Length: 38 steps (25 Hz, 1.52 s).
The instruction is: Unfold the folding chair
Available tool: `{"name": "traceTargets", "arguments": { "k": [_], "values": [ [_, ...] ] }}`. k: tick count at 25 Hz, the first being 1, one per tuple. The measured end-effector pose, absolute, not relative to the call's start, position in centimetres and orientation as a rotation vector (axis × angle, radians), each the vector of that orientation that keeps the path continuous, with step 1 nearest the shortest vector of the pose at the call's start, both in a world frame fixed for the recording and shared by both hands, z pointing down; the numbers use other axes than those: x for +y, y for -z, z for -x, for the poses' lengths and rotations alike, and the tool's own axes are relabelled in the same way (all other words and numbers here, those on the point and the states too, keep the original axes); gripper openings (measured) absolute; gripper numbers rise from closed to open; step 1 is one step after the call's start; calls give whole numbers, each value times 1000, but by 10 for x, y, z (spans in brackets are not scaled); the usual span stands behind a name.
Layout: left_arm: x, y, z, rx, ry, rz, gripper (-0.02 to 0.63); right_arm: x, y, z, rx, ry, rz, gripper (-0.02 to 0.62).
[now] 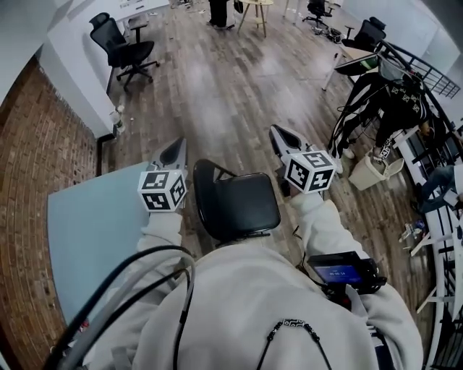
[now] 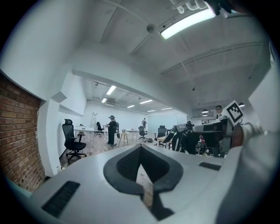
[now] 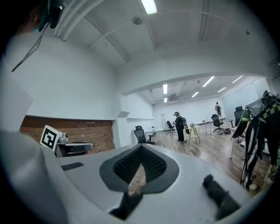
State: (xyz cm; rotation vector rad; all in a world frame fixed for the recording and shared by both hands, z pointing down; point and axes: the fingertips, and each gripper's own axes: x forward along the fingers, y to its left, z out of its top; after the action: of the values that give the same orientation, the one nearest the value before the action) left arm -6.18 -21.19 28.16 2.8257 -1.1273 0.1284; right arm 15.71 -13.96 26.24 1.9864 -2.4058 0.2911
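The black folding chair stands opened on the wood floor right in front of me, seat flat, seen from above in the head view. My left gripper is held to its left and my right gripper to its right; both are above the seat and touch nothing. Each points forward across the room. In the left gripper view the jaws are shut with nothing between them, and the right gripper's marker cube shows at the right. The right gripper is likewise shut and empty. The chair is out of sight in both gripper views.
A light blue table sits at my left beside a brick wall. A rack of dark clothes and a white bin stand at the right. An office chair, a wooden stool and a standing person are farther off.
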Motion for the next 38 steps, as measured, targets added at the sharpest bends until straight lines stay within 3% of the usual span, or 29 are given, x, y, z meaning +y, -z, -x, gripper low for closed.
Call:
{"name": "traceTargets", "arguments": {
  "k": [8, 38],
  "values": [
    [-205, -267, 56, -1053, -62, -2902, 3, -156, -245, -113, -2434, -246, -1933, 6],
    [-211, -258, 64, -1038, -2, -2914, 3, -167, -243, -99, -2427, -221, -1882, 6]
  ]
}}
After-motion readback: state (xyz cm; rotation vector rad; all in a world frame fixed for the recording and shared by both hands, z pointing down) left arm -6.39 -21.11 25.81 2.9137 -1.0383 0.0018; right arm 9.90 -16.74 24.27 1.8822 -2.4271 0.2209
